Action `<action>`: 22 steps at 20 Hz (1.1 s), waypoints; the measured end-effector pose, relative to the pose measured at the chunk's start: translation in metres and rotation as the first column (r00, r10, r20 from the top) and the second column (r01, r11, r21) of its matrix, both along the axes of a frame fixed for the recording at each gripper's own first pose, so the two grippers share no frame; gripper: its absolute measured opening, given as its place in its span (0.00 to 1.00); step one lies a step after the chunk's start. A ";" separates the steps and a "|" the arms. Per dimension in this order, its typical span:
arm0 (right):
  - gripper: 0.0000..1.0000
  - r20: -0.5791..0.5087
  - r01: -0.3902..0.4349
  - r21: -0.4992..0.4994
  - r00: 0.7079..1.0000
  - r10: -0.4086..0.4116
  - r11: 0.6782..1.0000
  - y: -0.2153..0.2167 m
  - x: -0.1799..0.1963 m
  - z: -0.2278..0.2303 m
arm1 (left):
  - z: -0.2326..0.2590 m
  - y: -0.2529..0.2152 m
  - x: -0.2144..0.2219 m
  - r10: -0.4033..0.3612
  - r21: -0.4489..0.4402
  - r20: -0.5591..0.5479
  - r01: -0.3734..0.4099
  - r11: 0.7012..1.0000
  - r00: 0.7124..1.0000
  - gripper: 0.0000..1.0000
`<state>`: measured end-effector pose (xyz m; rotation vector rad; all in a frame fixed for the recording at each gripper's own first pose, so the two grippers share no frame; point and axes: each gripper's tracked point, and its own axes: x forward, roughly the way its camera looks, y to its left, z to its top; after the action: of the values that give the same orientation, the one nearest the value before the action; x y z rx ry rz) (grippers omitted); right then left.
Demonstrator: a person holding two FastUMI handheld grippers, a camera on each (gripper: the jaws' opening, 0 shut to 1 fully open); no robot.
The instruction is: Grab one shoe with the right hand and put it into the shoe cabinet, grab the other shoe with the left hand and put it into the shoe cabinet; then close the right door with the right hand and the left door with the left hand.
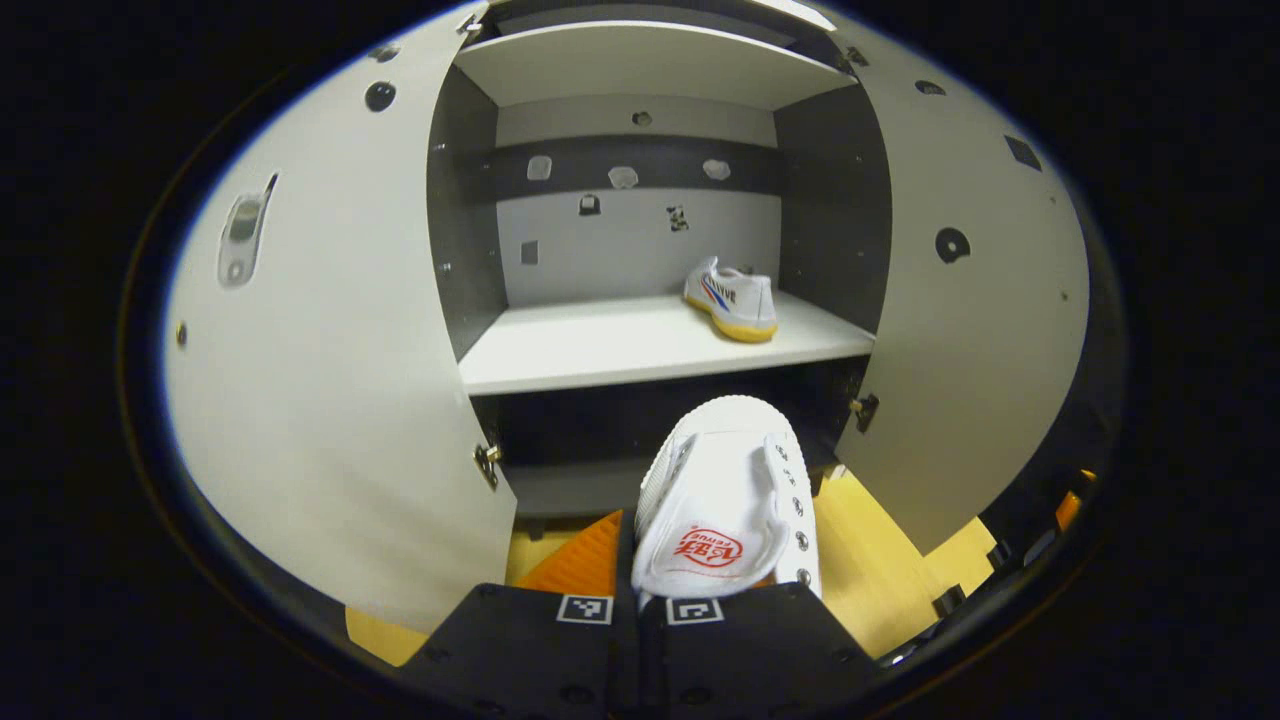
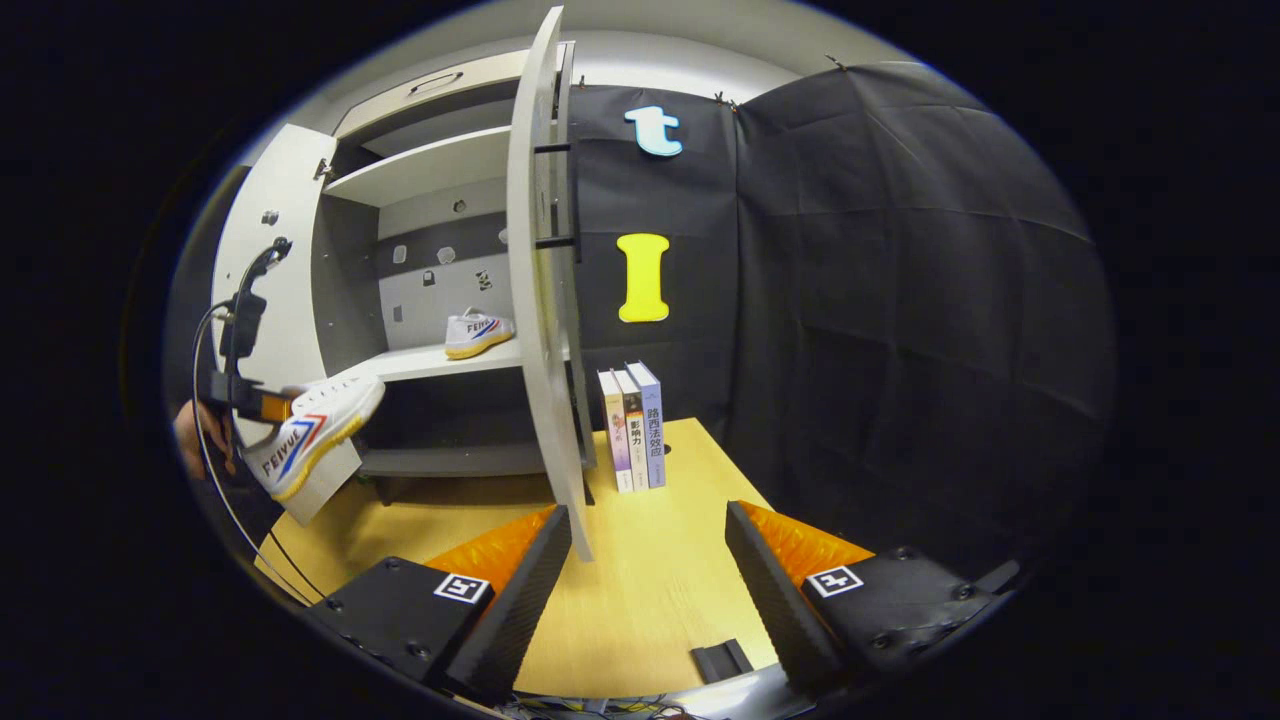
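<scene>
Left gripper [image 1: 640, 600]: jaws clenched on the heel of the second shoe [image 1: 725, 500], toe pointing at the shoe cabinet [image 1: 660, 60]. The shoe hangs in the air in front of the opening, below the front edge of the middle shelf [image 1: 600, 350].

Right gripper [image 2: 640, 580]: jaws released, holding nothing, over the wooden table [image 2: 640, 600] near the right door [image 2: 540, 300].

Judgement: lift the toe above the shelf edge, then go in straight between both open doors. Aim for the bare left part of the shelf; the first shoe [image 1: 732, 300] lies at its right rear corner. Release only once the sole rests flat.
</scene>
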<state>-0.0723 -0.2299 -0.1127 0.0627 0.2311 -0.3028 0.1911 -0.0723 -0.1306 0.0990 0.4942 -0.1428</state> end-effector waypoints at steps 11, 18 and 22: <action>0.99 0.068 0.090 0.007 0.994 -0.090 0.996 -0.061 0.009 0.013 | 0.080 0.005 0.193 0.058 0.055 0.062 -0.062 0.997 0.996 0.05; 0.99 0.094 0.144 -0.004 0.985 -0.143 0.990 -0.075 0.010 0.022 | 0.045 0.006 0.291 0.141 0.075 -0.090 -0.135 0.988 0.986 0.05; 0.99 0.065 0.187 0.023 0.980 -0.188 0.982 -0.086 0.002 0.012 | 0.018 0.003 0.314 0.169 0.134 -0.153 -0.149 0.980 0.974 0.05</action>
<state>-0.0702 -0.3160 -0.1003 0.1113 0.1612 -0.4859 0.5055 -0.0689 -0.1128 0.1677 0.6725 0.0376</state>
